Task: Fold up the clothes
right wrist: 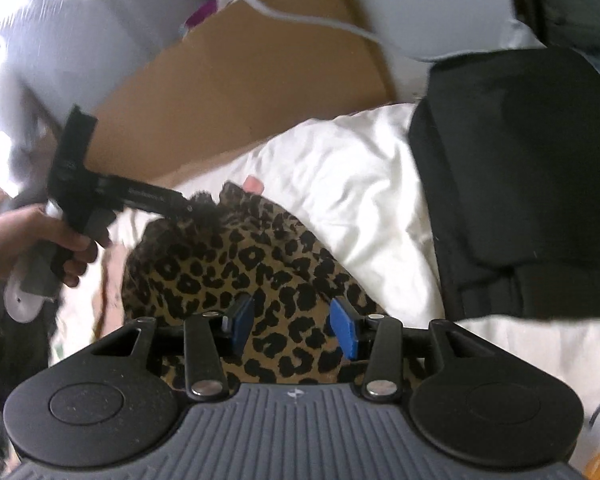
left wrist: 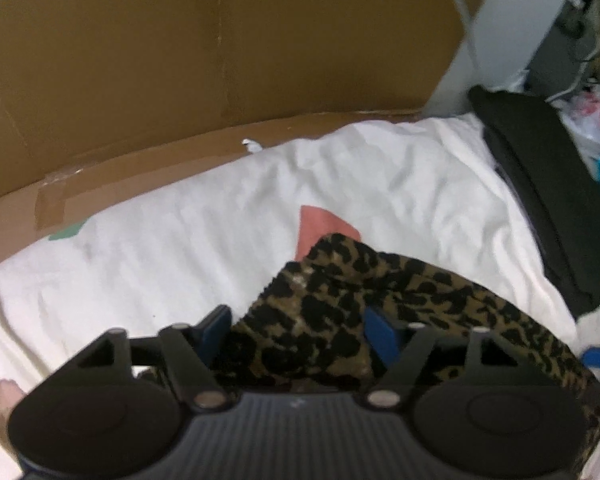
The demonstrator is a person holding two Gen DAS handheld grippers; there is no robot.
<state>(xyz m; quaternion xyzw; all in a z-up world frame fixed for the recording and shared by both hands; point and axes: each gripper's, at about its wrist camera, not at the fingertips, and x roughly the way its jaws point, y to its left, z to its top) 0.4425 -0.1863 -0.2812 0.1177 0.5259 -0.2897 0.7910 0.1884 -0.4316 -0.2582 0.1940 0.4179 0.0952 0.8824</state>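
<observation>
A leopard-print garment (left wrist: 320,300) lies bunched on a white sheet (left wrist: 180,240). In the left wrist view my left gripper (left wrist: 298,332) stands open around one end of it. Cloth fills the gap between the blue pads, which do not visibly squeeze it. In the right wrist view the garment (right wrist: 240,264) spreads out under my right gripper (right wrist: 292,326). That gripper is open, with its blue pads (right wrist: 344,332) apart over flat cloth. At the garment's far edge is the left gripper (right wrist: 198,204), held by a hand (right wrist: 40,236).
A stack of folded black clothes (left wrist: 540,184) sits on the sheet's right side and looms close in the right wrist view (right wrist: 520,180). A cardboard wall (left wrist: 220,60) runs behind the sheet. Plastic bags and clutter (left wrist: 596,120) lie beyond the black stack. A white cable (right wrist: 300,20) hangs over the cardboard.
</observation>
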